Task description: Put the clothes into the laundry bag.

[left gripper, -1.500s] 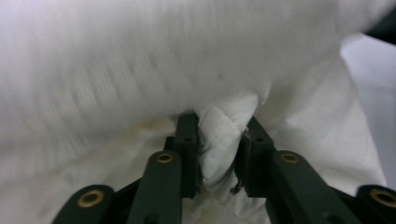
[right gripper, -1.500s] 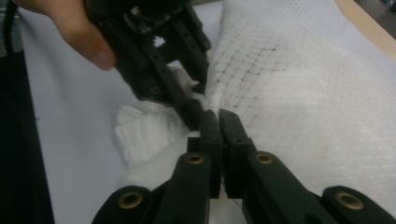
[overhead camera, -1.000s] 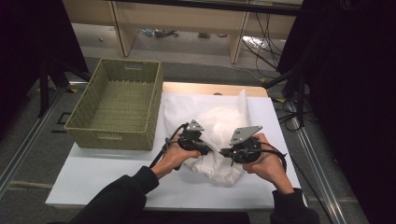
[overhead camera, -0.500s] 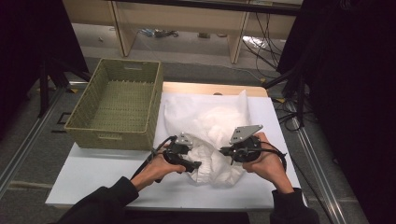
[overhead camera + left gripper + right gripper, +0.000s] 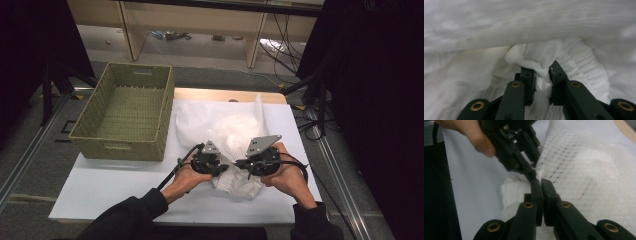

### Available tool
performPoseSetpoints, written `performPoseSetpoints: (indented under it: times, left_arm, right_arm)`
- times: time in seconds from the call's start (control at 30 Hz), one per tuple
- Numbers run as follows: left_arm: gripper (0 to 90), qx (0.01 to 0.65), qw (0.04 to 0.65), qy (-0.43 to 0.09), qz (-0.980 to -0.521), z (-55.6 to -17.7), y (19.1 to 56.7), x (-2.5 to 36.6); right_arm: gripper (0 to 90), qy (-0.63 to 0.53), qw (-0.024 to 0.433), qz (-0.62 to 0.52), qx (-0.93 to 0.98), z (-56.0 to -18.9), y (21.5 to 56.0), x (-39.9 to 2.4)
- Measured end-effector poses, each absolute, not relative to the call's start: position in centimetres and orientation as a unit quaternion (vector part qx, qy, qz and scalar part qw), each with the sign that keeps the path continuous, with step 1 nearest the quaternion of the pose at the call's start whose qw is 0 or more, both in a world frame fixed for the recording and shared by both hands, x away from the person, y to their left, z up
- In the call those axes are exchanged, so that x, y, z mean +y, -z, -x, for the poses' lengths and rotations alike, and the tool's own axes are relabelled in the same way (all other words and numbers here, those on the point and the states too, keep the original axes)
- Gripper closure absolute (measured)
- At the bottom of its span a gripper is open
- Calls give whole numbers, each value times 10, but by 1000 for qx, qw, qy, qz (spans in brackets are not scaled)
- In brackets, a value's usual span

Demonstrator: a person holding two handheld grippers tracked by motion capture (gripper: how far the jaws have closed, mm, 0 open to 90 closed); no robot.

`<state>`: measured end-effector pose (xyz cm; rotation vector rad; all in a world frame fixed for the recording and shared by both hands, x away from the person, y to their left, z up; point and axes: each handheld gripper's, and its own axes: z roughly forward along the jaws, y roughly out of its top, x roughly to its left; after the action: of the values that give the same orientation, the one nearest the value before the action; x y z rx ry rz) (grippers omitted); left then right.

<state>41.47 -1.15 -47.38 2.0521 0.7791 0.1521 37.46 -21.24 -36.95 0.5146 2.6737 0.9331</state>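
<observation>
While both tongs (image 5: pixel 227 167) (image 5: pixel 241 163) pinch, seemingly, white mesh fabric (image 5: pixel 235 131), a white table (image 5: pixel 125 187) lies beneath.

We can read no text, label, brand, number or sign anywhere in these pictures.
</observation>
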Motion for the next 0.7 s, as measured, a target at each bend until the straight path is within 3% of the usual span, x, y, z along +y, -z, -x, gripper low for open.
performPoseSetpoints:
  times: [0.1,0.13,0.17,0.23,0.33,0.5,0.57,0.7]
  left_arm:
    - [637,338,450,-33,-826,-416,478,-5]
    - [499,334,442,-42,-832,-413,472,2]
    - [451,329,440,-46,-835,-409,467,9]
    - [389,332,458,-40,-824,-400,459,23]
    - [322,349,453,-72,-817,-395,450,49]
    - [337,389,423,-105,-812,-406,454,76]
    - [416,379,398,-124,-826,-413,458,80]
    - [499,400,394,-114,-819,-428,467,79]
  right_arm:
    - [900,-311,127,-187,923,-378,380,-211]
    - [900,-305,124,-201,923,-378,382,-211]
    - [900,-307,130,-193,923,-380,383,-212]
    - [900,-308,129,-201,921,-379,381,-214]
    - [900,-312,134,-201,919,-380,379,-215]
    - [899,-314,135,-193,920,-381,379,-214]
    - [898,-315,139,-192,919,-381,378,-215]
    - [898,-317,138,-195,918,-382,379,-217]
